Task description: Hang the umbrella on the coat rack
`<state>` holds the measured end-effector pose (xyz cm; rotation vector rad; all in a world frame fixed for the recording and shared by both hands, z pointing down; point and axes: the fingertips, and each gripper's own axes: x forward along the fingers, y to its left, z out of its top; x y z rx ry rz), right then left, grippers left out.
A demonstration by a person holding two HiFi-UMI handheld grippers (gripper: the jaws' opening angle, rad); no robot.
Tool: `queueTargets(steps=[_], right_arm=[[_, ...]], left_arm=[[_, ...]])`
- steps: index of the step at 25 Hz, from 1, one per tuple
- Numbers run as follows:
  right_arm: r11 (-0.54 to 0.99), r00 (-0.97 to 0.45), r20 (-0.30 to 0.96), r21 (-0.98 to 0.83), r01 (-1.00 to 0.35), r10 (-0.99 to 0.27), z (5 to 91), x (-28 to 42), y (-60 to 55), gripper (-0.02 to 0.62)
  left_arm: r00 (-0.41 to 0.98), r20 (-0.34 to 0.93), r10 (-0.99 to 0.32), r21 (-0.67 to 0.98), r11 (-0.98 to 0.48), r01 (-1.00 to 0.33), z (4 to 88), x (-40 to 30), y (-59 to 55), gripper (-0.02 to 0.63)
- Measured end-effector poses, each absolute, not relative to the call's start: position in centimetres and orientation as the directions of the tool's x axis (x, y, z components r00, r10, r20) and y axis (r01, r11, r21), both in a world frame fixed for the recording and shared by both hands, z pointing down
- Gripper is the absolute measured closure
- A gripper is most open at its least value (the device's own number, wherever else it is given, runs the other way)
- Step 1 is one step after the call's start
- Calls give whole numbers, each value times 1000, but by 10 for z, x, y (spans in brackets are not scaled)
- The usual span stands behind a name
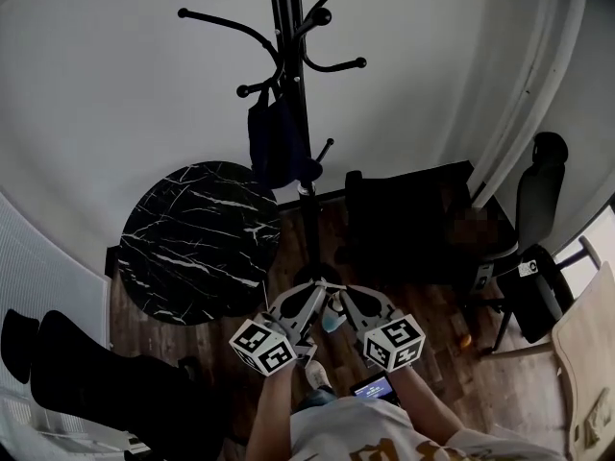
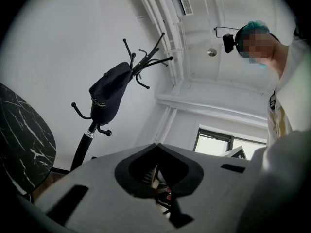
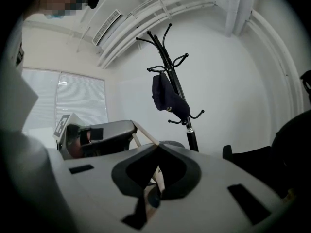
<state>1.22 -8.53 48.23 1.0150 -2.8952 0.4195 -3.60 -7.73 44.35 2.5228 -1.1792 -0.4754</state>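
Observation:
A dark folded umbrella [image 1: 277, 142] hangs from a hook of the black coat rack [image 1: 292, 56], against the white wall. The left gripper view shows the umbrella [image 2: 109, 95] on the rack's pole [image 2: 82, 147], and the right gripper view shows the umbrella [image 3: 167, 98] below the rack's upper hooks [image 3: 170, 64]. Both grippers are held low, close to the person's body and well short of the rack. My left gripper [image 1: 312, 292] and right gripper [image 1: 348, 296] lean tip to tip. Each has its jaws closed together with nothing between them, as in the left gripper [image 2: 156, 147] and right gripper [image 3: 158, 147] views.
A round black marble table [image 1: 197, 238] stands left of the rack's base. A dark armchair [image 1: 404, 224] sits to the right, with an office chair [image 1: 533, 248] and a pale wooden chair [image 1: 586, 353] beyond it. A black shape [image 1: 86, 377] lies at the lower left.

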Motion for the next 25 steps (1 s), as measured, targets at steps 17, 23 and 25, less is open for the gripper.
queueTargets(steps=[17, 23, 25], right_arm=[[637, -679, 134, -255, -728, -722, 483, -22, -180, 583], [611, -658, 139, -271, -744, -740, 484, -17, -193, 583], [608, -655, 137, -272, -746, -743, 485, -16, -197, 583]], left_arm=[[704, -191, -684, 442, -700, -561, 444, -69, -176, 588], [723, -188, -665, 444, -714, -541, 447, -64, -191, 588], [724, -189, -664, 444, -715, -540, 447, -65, -195, 588]])
